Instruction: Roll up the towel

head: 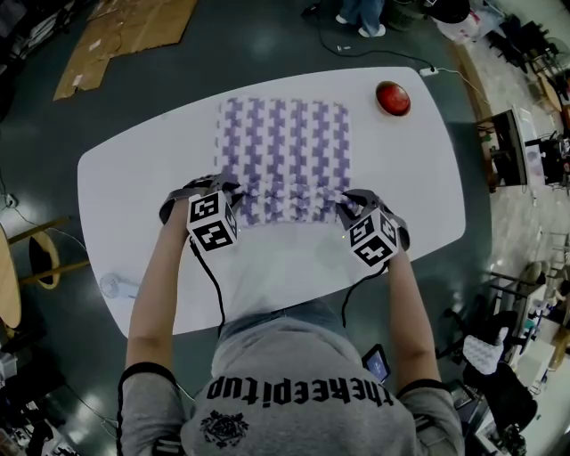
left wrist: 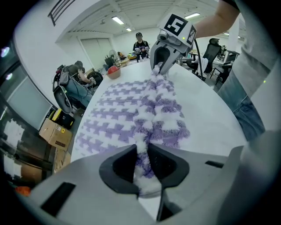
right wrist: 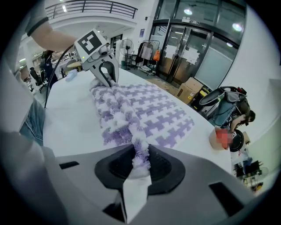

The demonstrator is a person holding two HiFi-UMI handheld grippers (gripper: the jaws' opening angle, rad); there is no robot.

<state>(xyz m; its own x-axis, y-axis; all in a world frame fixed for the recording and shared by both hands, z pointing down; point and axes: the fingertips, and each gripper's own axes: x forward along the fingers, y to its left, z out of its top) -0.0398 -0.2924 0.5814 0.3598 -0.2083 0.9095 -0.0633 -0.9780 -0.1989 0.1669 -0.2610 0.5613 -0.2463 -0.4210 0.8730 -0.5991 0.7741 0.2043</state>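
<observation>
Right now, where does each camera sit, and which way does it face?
Head view: on the person's head, looking steeply down at the table and towel; both forearms and a grey hoodie show.
Left gripper view: on the left tongs, looking along the towel's bunched edge toward the right tongs; a forearm and jeans show.
Right gripper view: on the right tongs, facing back toward the left tongs; forearm and jeans at left.
Shared: all views show the towel.

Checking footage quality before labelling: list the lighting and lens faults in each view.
Head view: even light, the white table nearly washed out, the room's edges bowed. Left gripper view: round black border, strong fisheye bend, the towel sharp. Right gripper view: same black border, glare from ceiling lamps, towel pattern crisp.
</observation>
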